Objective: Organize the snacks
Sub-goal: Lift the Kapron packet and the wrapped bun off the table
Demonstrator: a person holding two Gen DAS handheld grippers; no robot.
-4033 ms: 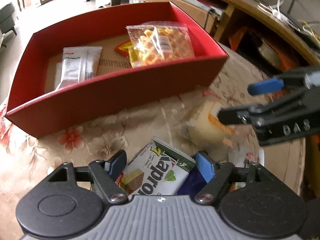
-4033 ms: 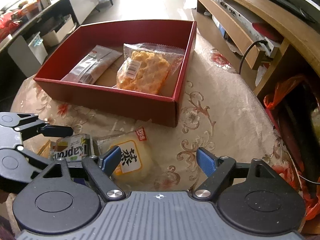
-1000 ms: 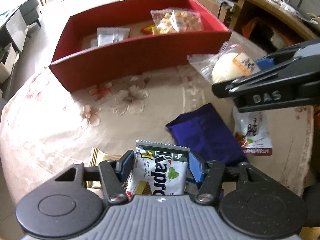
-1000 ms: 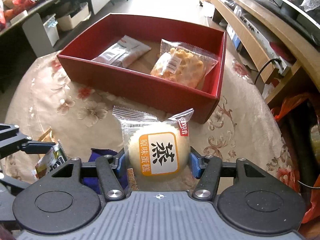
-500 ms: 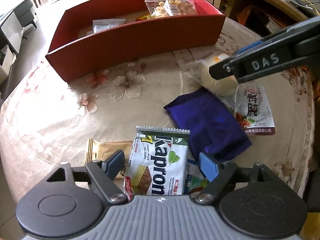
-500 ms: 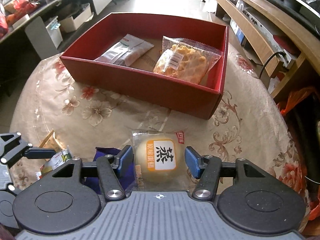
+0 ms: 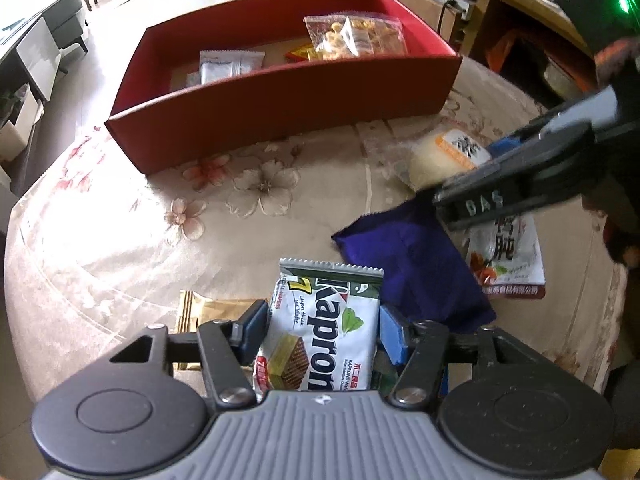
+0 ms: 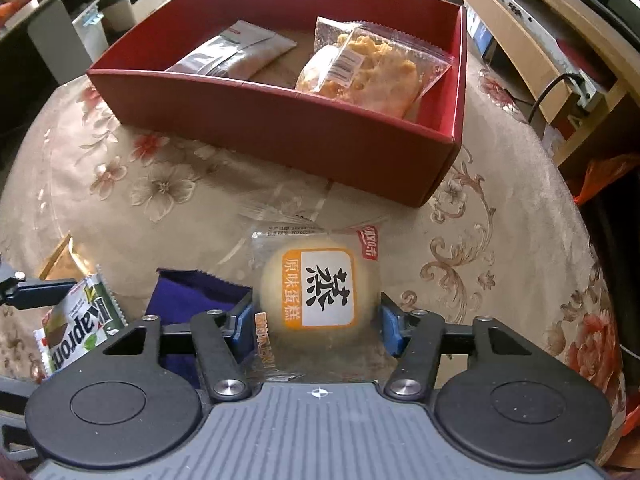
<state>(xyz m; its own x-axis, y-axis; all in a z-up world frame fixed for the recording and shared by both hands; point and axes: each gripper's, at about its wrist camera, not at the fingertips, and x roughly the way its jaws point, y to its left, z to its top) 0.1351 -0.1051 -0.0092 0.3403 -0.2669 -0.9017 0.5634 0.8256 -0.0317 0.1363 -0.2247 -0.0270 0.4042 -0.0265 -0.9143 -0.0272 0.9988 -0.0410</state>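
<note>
My left gripper [image 7: 322, 330] is shut on a white and green Kapron wafer pack [image 7: 320, 332], low over the table. My right gripper [image 8: 316, 318] is shut on a round steamed cake in a clear wrapper [image 8: 320, 292]; the cake also shows in the left wrist view [image 7: 444, 158]. The red box [image 8: 280, 120] stands ahead on the flowered cloth. It holds a grey-white sachet [image 8: 236, 54] and a bag of orange puffs [image 8: 368, 70].
A blue-purple pouch [image 7: 412, 264], a gold packet [image 7: 208, 312] and a white pack with red print [image 7: 508, 260] lie on the table near the grippers. A wooden shelf unit [image 8: 560, 40] runs along the right. The table edge [image 7: 24, 272] curves at the left.
The left gripper's fingers have closed in on the wafer pack. The right gripper has drawn the cake in closer and its fingers press its sides; both grippers sit a little nearer the box.
</note>
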